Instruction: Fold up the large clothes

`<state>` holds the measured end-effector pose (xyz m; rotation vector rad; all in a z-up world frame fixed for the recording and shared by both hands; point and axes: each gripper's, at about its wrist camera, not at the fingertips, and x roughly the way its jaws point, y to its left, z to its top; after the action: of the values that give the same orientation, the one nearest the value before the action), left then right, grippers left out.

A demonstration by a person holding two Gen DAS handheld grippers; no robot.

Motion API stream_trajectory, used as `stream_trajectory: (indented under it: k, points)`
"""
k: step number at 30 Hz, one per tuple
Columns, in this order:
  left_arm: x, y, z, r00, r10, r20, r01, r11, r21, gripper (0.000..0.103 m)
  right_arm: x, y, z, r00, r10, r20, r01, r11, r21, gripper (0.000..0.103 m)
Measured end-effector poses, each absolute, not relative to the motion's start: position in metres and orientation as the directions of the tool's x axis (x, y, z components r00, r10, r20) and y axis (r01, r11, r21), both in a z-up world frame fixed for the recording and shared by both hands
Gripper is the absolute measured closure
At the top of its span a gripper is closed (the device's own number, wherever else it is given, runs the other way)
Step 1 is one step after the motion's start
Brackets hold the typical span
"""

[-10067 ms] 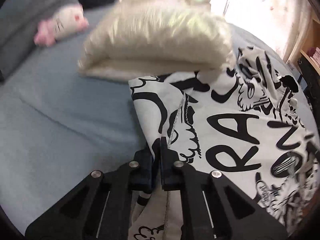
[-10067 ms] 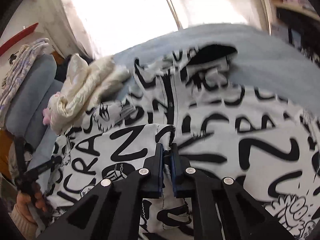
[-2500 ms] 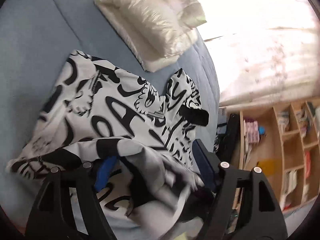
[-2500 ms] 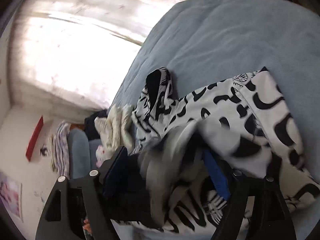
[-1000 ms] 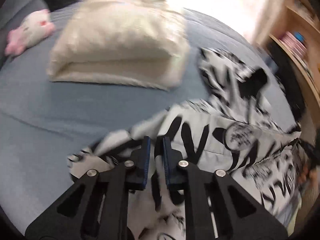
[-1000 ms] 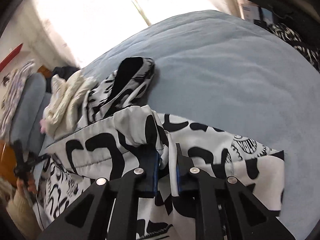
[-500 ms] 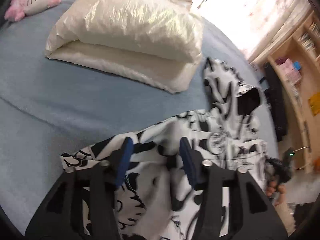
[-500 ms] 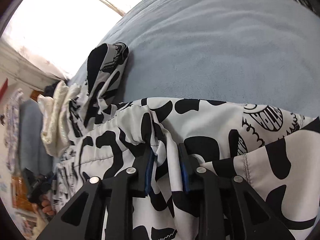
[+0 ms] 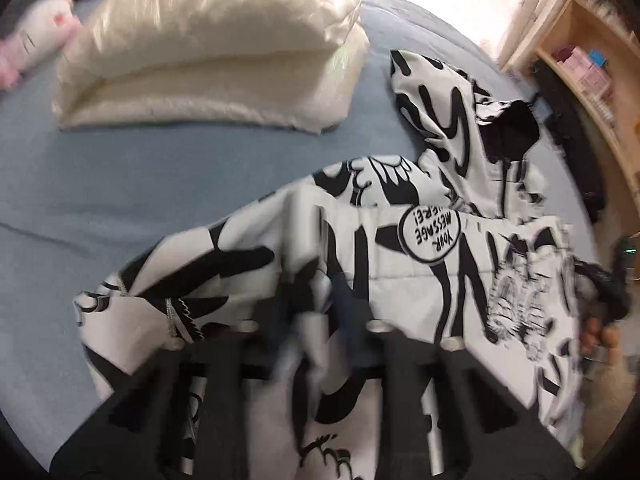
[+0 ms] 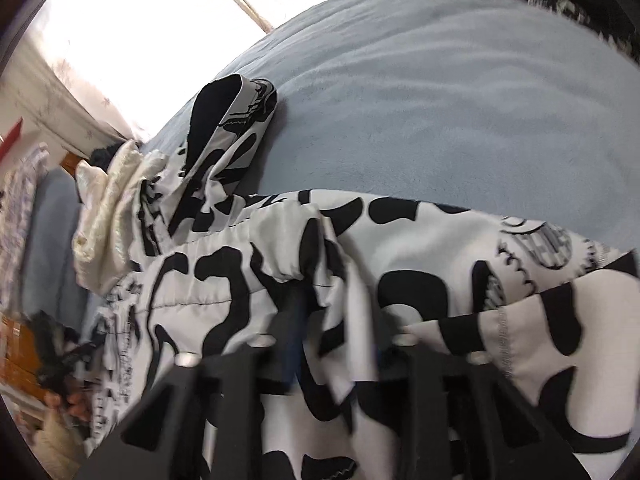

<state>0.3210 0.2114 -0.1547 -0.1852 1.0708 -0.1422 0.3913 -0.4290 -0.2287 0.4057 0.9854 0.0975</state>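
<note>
The black-and-white printed jacket (image 9: 420, 240) lies on the blue bed cover (image 9: 140, 184), just beside the cream folded blanket (image 9: 216, 52). The left gripper (image 9: 316, 320) and the right gripper (image 10: 332, 336) are both closing, each with a fold of the jacket between its jaws, though blur seems to hide the pads

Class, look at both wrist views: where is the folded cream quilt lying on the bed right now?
The cream quilt lies on the blue bed at upper left in the left wrist view, beyond the black-and-white jacket, with a pink plush toy to its left.
</note>
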Motion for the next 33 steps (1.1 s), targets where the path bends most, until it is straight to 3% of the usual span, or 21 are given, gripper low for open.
stream_trajectory:
  k: [1, 3, 6, 9, 12, 17, 19, 21, 23, 29, 33]
  points:
    - [0.319, 0.206, -0.15, 0.496, -0.169, -0.852, 0.025, 0.983, -0.181, 0.097, 0.387, -0.428, -0.223, 0.568, 0.241, -0.787, 0.099, 0.929, 0.356, 0.093]
    - [0.315, 0.195, -0.136, 0.547, -0.109, -0.83, 0.027, 0.993, -0.113, 0.099, 0.373, -0.427, -0.203, 0.633, 0.204, -0.747, 0.085, 0.941, 0.329, 0.095]
    - [0.318, 0.189, -0.117, 0.595, -0.092, -0.799, 0.012, 0.994, -0.105, 0.099, 0.364, -0.434, -0.177, 0.692, 0.197, -0.695, 0.1, 0.927, 0.362, 0.095]
    - [0.337, 0.185, -0.119, 0.593, -0.069, -0.802, -0.011, 0.996, -0.094, 0.099, 0.376, -0.436, -0.181, 0.664, 0.171, -0.728, 0.139, 0.929, 0.344, 0.095]
    - [0.36, 0.183, -0.149, 0.544, -0.019, -0.839, -0.059, 0.996, -0.061, 0.099, 0.398, -0.433, -0.216, 0.554, 0.157, -0.818, 0.192, 0.932, 0.309, 0.095]
    - [0.366, 0.18, -0.17, 0.558, 0.011, -0.83, -0.087, 0.995, -0.045, 0.097, 0.399, -0.446, -0.228, 0.546, 0.227, -0.807, 0.208, 0.896, 0.393, 0.09]
    - [0.363, 0.185, -0.163, 0.565, -0.008, -0.825, -0.091, 0.993, -0.072, 0.096, 0.4, -0.452, -0.223, 0.532, 0.242, -0.811, 0.21, 0.891, 0.404, 0.085]
    - [0.357, 0.196, -0.152, 0.563, -0.035, -0.825, -0.102, 0.989, -0.111, 0.094, 0.398, -0.462, -0.213, 0.538, 0.254, -0.804, 0.222, 0.877, 0.426, 0.065]
    - [0.348, 0.207, -0.134, 0.581, -0.056, -0.812, -0.107, 0.984, -0.144, 0.094, 0.392, -0.471, -0.196, 0.579, 0.231, -0.782, 0.238, 0.869, 0.433, 0.053]
    - [0.319, 0.207, -0.093, 0.669, -0.006, -0.743, -0.105, 0.989, -0.103, 0.094, 0.369, -0.452, -0.15, 0.685, 0.088, -0.723, 0.221, 0.921, 0.321, 0.051]
    - [0.311, 0.185, -0.096, 0.679, -0.047, -0.733, -0.063, 0.99, -0.123, 0.094, 0.377, -0.404, -0.149, 0.674, 0.173, -0.718, 0.11, 0.938, 0.329, 0.052]
